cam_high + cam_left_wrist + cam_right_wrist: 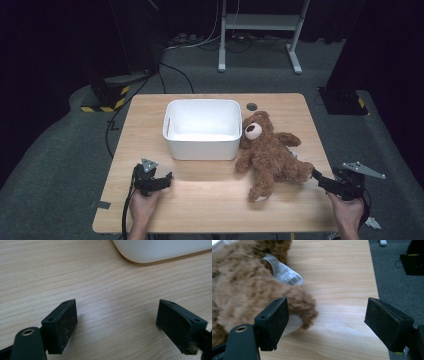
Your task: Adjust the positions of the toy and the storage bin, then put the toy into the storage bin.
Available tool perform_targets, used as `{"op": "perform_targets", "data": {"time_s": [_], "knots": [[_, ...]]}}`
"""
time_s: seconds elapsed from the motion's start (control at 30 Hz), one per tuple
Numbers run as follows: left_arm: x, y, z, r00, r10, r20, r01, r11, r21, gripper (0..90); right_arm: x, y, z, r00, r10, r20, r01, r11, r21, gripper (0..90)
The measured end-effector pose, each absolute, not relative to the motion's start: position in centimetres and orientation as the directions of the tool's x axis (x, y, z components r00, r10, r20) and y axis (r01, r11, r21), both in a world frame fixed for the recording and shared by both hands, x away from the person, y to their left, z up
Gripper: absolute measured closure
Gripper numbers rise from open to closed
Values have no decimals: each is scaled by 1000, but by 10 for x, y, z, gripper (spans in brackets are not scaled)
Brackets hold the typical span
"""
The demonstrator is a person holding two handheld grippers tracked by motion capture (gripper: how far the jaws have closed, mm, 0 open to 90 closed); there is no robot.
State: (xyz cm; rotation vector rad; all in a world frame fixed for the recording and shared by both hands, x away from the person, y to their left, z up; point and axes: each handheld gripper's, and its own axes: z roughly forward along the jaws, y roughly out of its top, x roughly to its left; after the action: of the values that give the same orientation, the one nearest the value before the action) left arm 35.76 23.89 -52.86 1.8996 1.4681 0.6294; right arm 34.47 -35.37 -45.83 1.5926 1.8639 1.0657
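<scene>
The teddy bear (272,155) is a fluffy brown one with a cream muzzle and pale paw soles, lying on its back on the wooden table with limbs spread out. Its head is right up against the right side of the white tub (202,129). There's a white tag (283,272) sticking out near one leg.
</scene>
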Motion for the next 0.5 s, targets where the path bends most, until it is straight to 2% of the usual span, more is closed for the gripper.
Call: {"op": "perform_targets", "data": {"time_s": [0.5], "knots": [[358,239,-529,258,966,-14,654,-164,738,177,360,-324,-439,-338,935,107,580,117,806,236]]}}
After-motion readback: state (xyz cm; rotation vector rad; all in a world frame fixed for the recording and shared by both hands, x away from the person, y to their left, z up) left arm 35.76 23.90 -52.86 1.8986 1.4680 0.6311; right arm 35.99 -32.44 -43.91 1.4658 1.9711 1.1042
